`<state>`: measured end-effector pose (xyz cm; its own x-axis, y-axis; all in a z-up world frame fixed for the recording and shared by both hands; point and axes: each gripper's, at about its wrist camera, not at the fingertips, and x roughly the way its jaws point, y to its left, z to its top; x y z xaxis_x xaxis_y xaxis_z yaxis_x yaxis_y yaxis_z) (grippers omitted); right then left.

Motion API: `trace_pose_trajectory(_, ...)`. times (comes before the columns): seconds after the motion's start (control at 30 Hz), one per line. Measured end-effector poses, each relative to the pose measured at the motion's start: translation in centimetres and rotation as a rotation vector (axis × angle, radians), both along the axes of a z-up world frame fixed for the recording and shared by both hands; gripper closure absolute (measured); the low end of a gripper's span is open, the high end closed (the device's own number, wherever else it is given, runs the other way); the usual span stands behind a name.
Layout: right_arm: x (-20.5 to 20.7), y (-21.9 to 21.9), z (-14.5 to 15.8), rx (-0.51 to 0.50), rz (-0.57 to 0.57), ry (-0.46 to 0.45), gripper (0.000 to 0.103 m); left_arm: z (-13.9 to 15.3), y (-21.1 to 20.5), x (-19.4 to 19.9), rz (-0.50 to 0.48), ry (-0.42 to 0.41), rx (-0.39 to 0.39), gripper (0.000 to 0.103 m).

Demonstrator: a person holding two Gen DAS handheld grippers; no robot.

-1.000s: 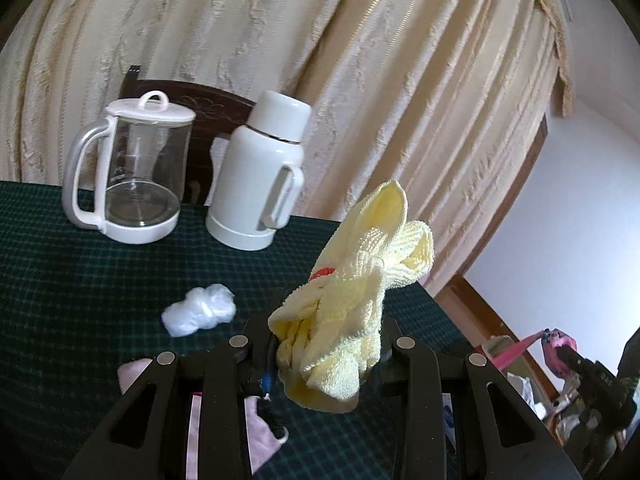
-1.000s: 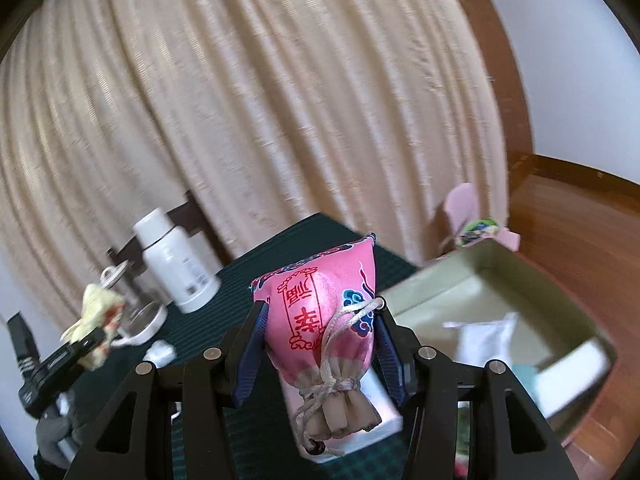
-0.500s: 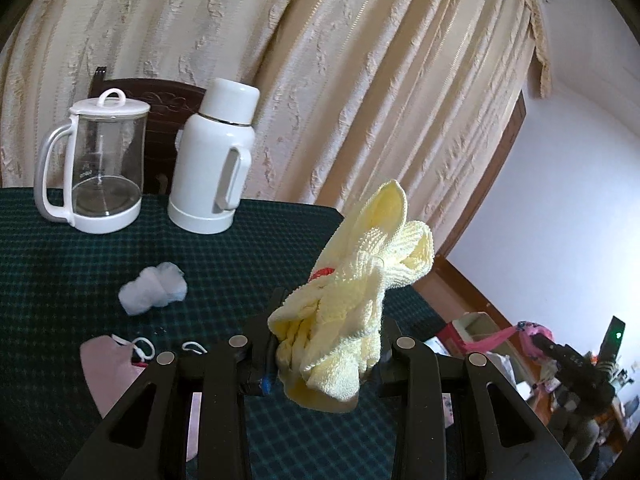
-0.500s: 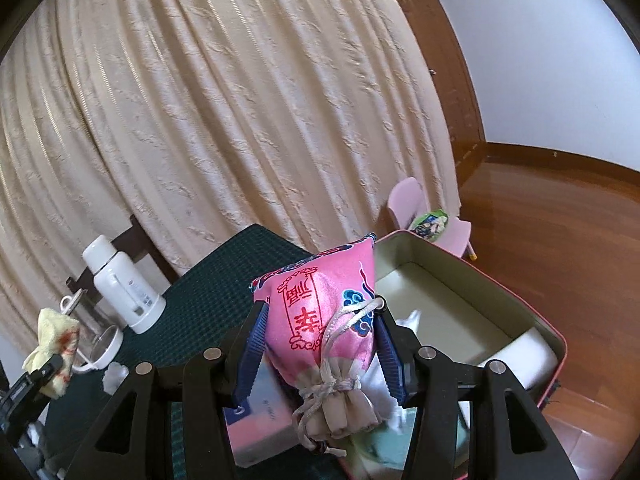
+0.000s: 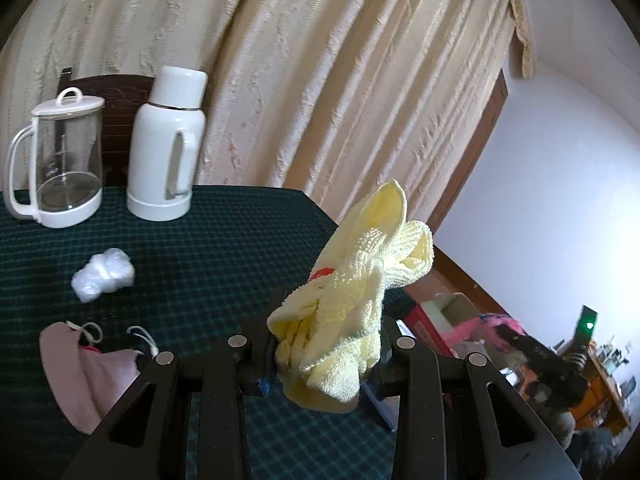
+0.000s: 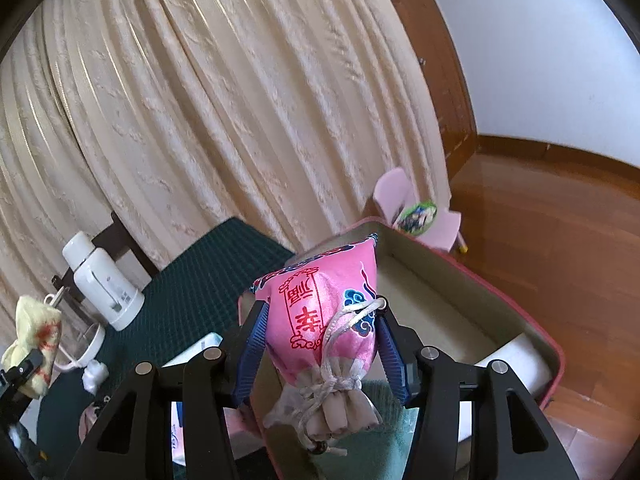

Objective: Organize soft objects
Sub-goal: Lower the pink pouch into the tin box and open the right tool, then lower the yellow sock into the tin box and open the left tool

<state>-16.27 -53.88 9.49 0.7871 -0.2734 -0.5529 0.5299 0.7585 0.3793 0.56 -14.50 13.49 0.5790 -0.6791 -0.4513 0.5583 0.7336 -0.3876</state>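
The left gripper (image 5: 326, 354) pinches a yellow cloth (image 5: 352, 300) above the near part of the table (image 5: 208, 248). At the near left edge lies a pink mask (image 5: 80, 372), farther in a white wad (image 5: 103, 274), and by the far edge a glass kettle (image 5: 56, 164) beside a white flask (image 5: 166, 144). The right gripper (image 6: 320, 344) pinches a pink pouch (image 6: 320, 308) over a red-rimmed box (image 6: 472, 280), off the table's right edge. Curtains (image 6: 220, 100) hang behind.
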Motion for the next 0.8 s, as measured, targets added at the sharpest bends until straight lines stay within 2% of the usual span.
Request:
trace_pose_trajectory(0.1,0.3,-0.3,-0.6,0.022,0.016,0.012,0.045,-0.1,-1.2,-0.5,-0.019,0.000,0.008,0.069)
trace_pose_trajectory(0.17,0.1,-0.4,-0.7,0.024,0.019,0.008,0.033,-0.1,-2.0,-0.7,-0.031,0.003,0.013,0.069)
trace_pose_trajectory(0.2,-0.1,-0.5,-0.6,0.026,0.015,-0.001,0.031,-0.2,-2.5,-0.8,-0.039,0.005,0.015,0.069)
trace_pose_trajectory(0.8,-4.6,-3.0,-0.2,0.038,-0.051,-0.079,0.030,-1.2,-13.1,-3.2,-0.232,0.051,0.083,0.069)
